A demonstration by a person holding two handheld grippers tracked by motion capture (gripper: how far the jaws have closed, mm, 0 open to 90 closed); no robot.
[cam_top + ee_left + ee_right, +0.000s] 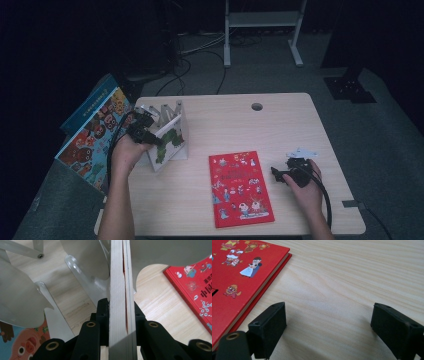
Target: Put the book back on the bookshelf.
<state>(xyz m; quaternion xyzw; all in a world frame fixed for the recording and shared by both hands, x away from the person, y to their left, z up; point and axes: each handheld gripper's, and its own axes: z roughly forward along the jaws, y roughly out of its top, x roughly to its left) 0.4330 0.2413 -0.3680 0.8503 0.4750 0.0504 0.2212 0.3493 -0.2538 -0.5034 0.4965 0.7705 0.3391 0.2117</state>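
Observation:
A white picture book with a green caterpillar cover [167, 142] leans in the clear book rack [181, 114] at the table's left. My left gripper [142, 131] is shut on that book, and in the left gripper view its pale page edge [120, 290] runs up between the jaws of the left gripper [121, 307], among the rack's clear dividers [82, 255]. A red picture book [240, 187] lies flat at the front middle. Just to its right, my right gripper [280, 176] stands open; in the right gripper view the right gripper [329, 320] has bare tabletop between its jaws, beside the red book [237, 272].
A colourful picture book [92, 137] and a blue one behind it lean off the table's left edge. The wooden table [280, 125] has a cable hole [257, 106] near its far edge. A white stand [262, 20] and cables sit on the floor behind.

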